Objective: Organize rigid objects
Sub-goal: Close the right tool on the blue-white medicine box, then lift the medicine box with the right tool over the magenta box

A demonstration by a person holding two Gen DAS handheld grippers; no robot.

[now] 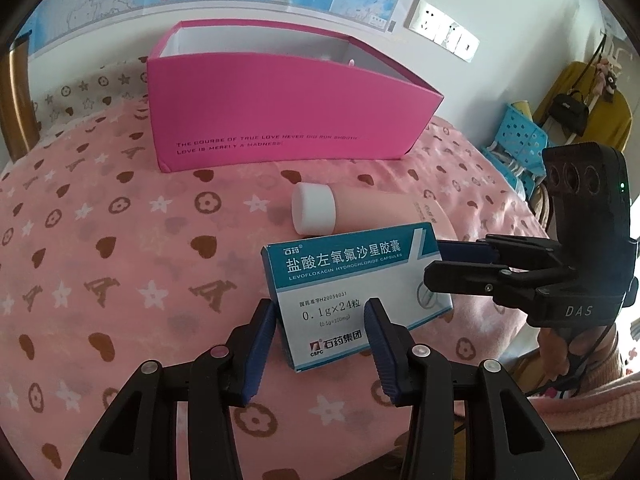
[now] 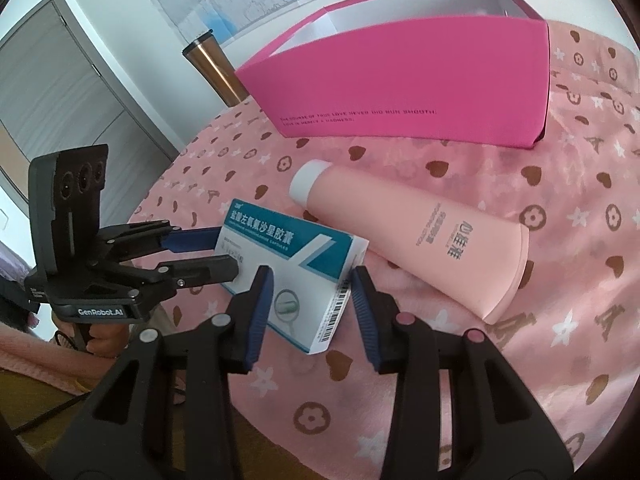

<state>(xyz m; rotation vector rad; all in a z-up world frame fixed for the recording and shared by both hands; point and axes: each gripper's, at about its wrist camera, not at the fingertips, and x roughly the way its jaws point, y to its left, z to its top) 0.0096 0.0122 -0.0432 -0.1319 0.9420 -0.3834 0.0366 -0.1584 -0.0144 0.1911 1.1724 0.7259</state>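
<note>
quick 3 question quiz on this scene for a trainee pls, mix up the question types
1. True or false: the pink box is closed on top.
2. What sits between the fingers of both the left gripper and the right gripper? A) a pink tube B) the medicine box C) a metal cup
3. Fill in: the pink tube lies on the blanket with a ___ cap.

Key: 1 false, it is open. 2 B. 3 white.
</note>
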